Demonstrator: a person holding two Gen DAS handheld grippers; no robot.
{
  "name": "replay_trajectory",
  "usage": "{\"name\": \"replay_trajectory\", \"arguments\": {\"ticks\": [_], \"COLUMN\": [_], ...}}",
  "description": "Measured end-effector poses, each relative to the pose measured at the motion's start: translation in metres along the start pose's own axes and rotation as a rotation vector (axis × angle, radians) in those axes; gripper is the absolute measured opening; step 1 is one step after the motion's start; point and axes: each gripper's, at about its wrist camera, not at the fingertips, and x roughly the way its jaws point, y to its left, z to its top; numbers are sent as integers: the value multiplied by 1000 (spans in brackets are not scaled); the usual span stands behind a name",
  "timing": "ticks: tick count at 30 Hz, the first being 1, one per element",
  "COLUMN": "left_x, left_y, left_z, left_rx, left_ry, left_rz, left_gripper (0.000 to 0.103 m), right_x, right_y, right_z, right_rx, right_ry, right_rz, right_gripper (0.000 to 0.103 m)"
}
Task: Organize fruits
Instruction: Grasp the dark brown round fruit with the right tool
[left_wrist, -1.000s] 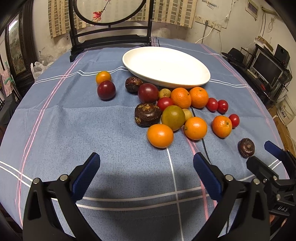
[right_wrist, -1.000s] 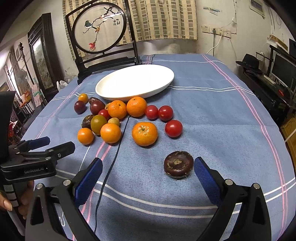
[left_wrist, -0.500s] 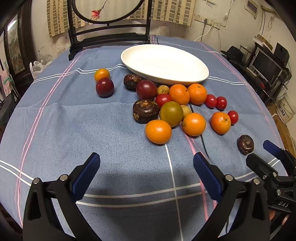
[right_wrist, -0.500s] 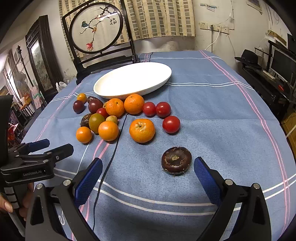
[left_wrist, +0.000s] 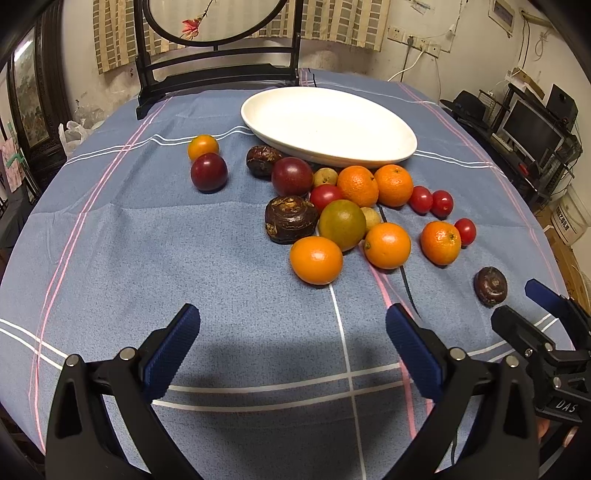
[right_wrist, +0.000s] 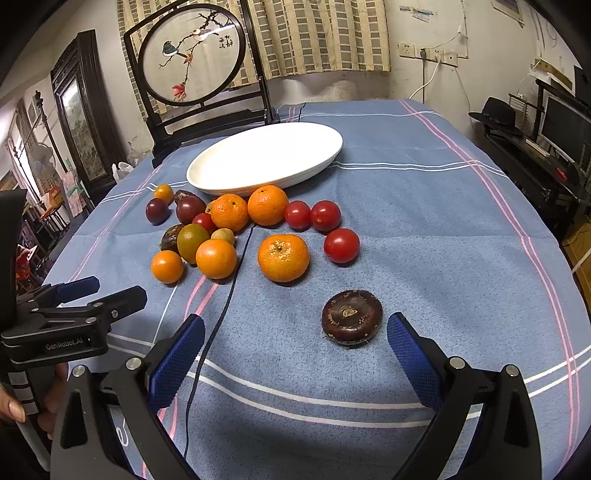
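A home: clothed table (right_wrist: 424, 206), painted screen (right_wrist: 192, 55), curtains (right_wrist: 325, 37).

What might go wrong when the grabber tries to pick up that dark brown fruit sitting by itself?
The right gripper is open, but the dark brown fruit sits close to its right finger, not centred, so closing now might nudge it away instead of gripping it. A thin black cable lies on the tablecloth beside the left finger and could snag. The oranges and tomatoes are round and bunched by the white plate, so a bump could start them rolling.
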Motion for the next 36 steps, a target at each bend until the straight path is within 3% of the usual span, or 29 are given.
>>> {"name": "replay_trajectory", "arguments": {"ticks": [22,29,32,34,36], "left_x": [3,7,15,21,24], "left_y": [-1,2,4,4,4], "left_z": [-1,-3,-6,-7,-8], "left_rx": [5,7,-2,-5,4], "left_ry": [10,21,45,66,74], "left_rz": [3,1,-5,-9,-10], "left_gripper": [99,99,99,99,99], "right_x": [3,13,16,18,21], "right_y": [-3,-7,-22,-27,-25], "right_z": [-6,-17,-20,-17,-12], "right_rx": [-8,-105,-67,-31,-31], "right_ry": [20,101,125,132,140], "right_rz": [-8,-99,-96,-68,-38], "right_gripper": [99,99,99,98,88]}}
